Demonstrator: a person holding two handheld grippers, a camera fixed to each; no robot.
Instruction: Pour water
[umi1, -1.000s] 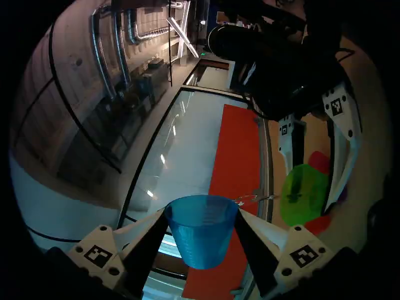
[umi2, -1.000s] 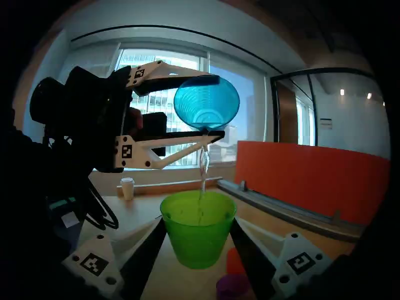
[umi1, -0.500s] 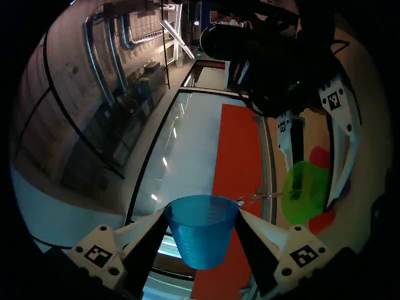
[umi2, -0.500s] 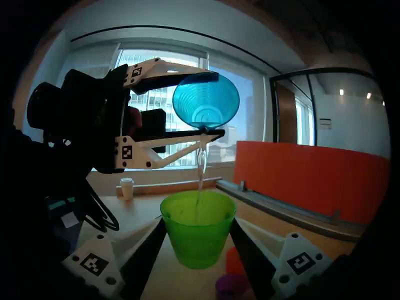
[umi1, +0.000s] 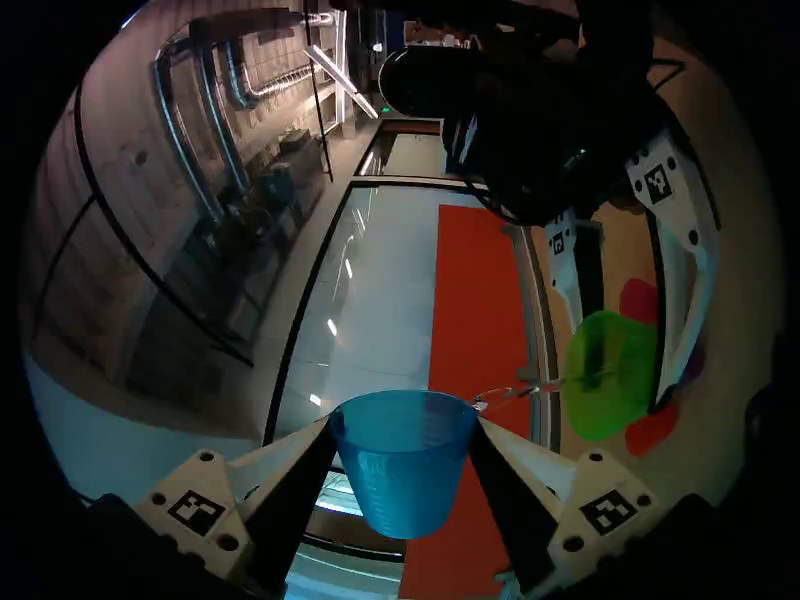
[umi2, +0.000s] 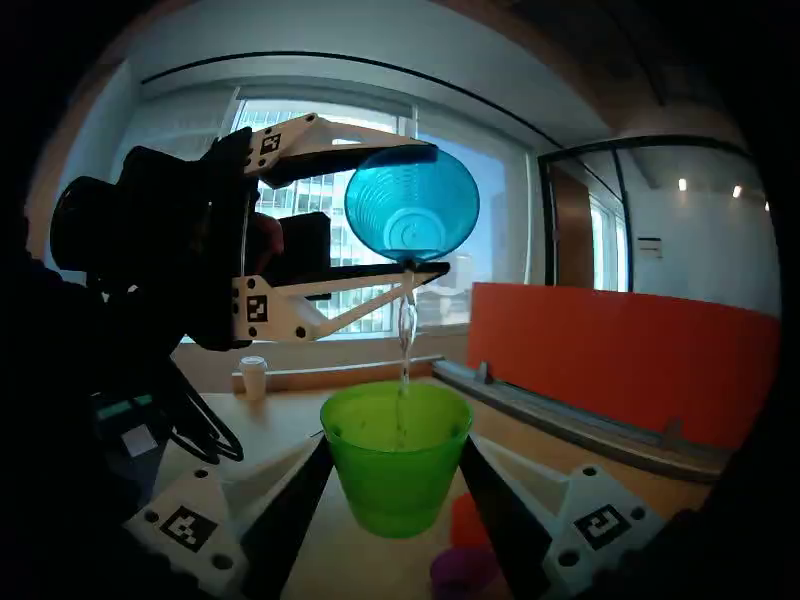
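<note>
We read the blue cup (umi1: 403, 478) in the left claw (umi1: 403, 435) as translucent plastic, smooth, with fine ribbing on the wall. The green cup (umi2: 396, 475) in the right claw (umi2: 396, 448) is also translucent plastic, slightly glossy. Claw fingers (umi2: 245, 480) look like white matt plastic with black matt inner faces. The water (umi2: 405, 330) above the right claw is clear and glinting. The tabletop (umi2: 272, 420) below it looks like pale matt wood. The orange panel (umi2: 620, 360) right of that claw is flat and matt; the rail (umi2: 560, 416) along its base looks like grey metal. The white cup (umi2: 254, 377) ahead-left looks like paper.
</note>
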